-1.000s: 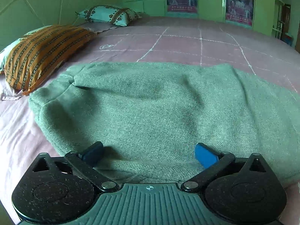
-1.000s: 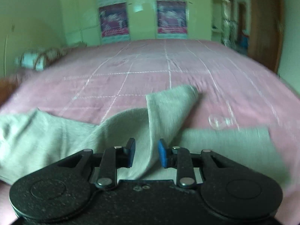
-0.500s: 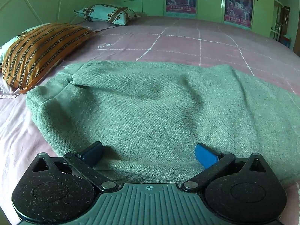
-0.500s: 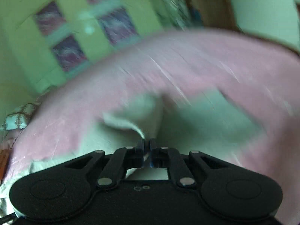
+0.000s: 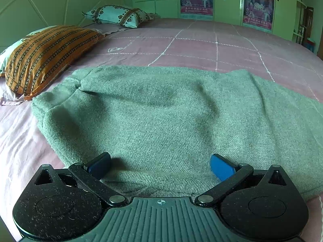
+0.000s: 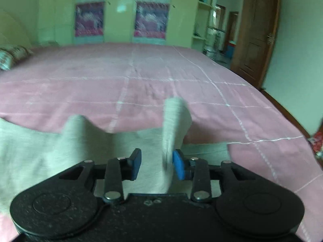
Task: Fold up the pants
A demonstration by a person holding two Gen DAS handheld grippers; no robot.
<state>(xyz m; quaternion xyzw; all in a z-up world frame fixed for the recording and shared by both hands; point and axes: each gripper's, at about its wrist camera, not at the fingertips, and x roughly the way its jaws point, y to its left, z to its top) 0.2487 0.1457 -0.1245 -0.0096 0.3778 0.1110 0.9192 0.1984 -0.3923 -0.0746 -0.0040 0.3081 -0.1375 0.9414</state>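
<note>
Grey-green pants [image 5: 161,117] lie spread on the pink bed, waistband end toward the left. My left gripper [image 5: 160,166] is wide open and rests low over the near edge of the pants, holding nothing. In the right wrist view the pants [image 6: 50,147] look pale grey. A raised fold of the fabric [image 6: 173,121] stands up between the fingers of my right gripper [image 6: 156,164], against the right blue pad [image 6: 178,166]. The right jaws stand apart, with a gap between the left pad and the fabric.
The pink checked bed cover [image 5: 212,46] stretches away beyond the pants. An orange striped pillow [image 5: 44,54] lies at the left and a patterned pillow [image 5: 119,15] behind it. Green wardrobe doors with posters [image 6: 121,18] stand at the far side. A wooden door [image 6: 260,32] is at the right.
My right gripper was shut on the pant fabric half a second ago and has opened; the view has swung back level over the bed. The left gripper has barely moved.
</note>
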